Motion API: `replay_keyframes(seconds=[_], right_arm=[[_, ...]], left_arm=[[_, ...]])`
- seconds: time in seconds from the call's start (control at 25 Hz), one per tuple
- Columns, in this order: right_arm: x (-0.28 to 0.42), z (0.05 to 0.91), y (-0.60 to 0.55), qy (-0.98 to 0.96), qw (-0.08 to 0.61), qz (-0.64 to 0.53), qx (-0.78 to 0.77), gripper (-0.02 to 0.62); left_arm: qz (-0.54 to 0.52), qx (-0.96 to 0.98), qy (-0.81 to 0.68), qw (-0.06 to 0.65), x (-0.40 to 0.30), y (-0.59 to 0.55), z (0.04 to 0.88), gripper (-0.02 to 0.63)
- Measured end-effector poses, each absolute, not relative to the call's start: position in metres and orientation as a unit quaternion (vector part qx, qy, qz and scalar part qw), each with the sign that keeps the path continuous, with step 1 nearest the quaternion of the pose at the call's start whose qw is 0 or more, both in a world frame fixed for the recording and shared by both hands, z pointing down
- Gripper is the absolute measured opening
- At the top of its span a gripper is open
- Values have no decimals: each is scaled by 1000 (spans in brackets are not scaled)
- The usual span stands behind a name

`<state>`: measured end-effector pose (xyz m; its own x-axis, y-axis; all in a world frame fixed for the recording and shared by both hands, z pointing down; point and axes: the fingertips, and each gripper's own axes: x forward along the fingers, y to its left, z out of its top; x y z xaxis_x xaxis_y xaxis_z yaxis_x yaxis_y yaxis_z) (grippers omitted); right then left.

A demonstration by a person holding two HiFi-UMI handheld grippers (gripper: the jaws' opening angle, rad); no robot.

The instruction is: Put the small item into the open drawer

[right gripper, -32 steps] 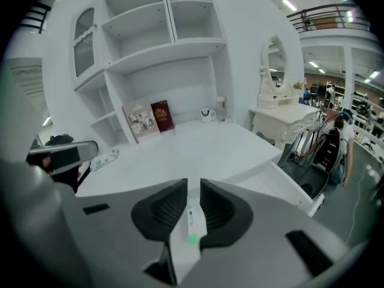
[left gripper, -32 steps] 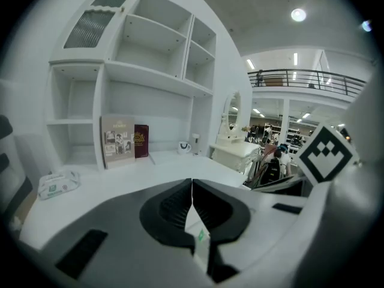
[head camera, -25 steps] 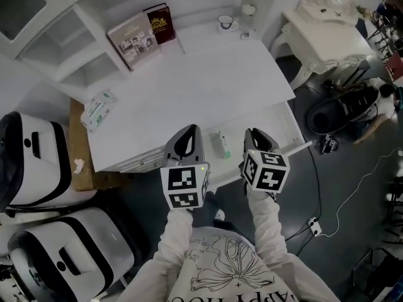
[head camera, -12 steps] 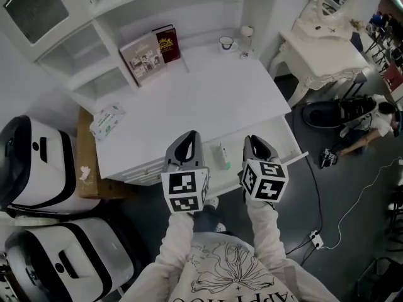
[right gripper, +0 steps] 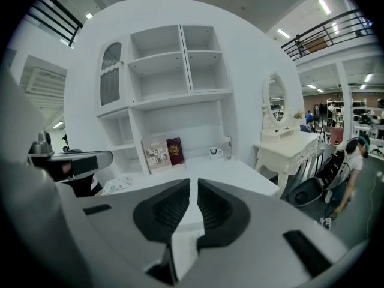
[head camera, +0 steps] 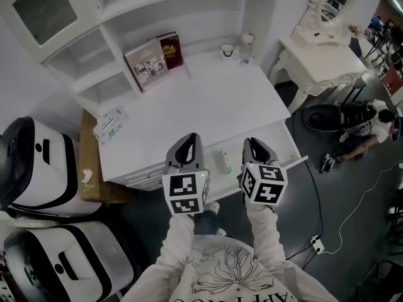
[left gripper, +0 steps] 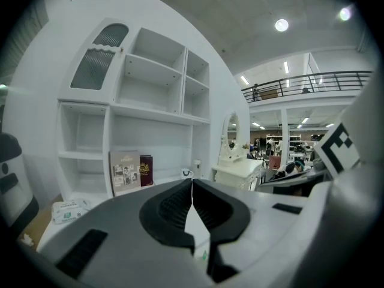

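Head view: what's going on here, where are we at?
A person holds a claw in each hand over the open drawer of the white desk. The small item appears to lie in the drawer between the two claws, held by neither. The left claw is shut and empty; the right claw has its jaws closing, almost together, with nothing between them.

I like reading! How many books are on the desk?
2. A pale book stands at the back of the desk; a dark red book stands just right of it.
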<state>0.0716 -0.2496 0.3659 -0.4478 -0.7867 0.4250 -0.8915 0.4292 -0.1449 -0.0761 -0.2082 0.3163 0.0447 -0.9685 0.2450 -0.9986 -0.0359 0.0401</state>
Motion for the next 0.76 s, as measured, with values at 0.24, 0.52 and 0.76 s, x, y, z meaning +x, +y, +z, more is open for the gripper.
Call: replay_keyframes(seconds=[0.24,0.52,0.76], right_arm=[[69,364,-248,-835,149,172,501,38],[66,362,-247,-838,152,166,498,37],[62,361,-246,-839,155,162,495,37]], left_arm=[[75,716,-687,96,-77,-207,314,6],[76,715,-688,94,-80,-205,312,6],[76,716,-687,92,-81,-205,310,6]])
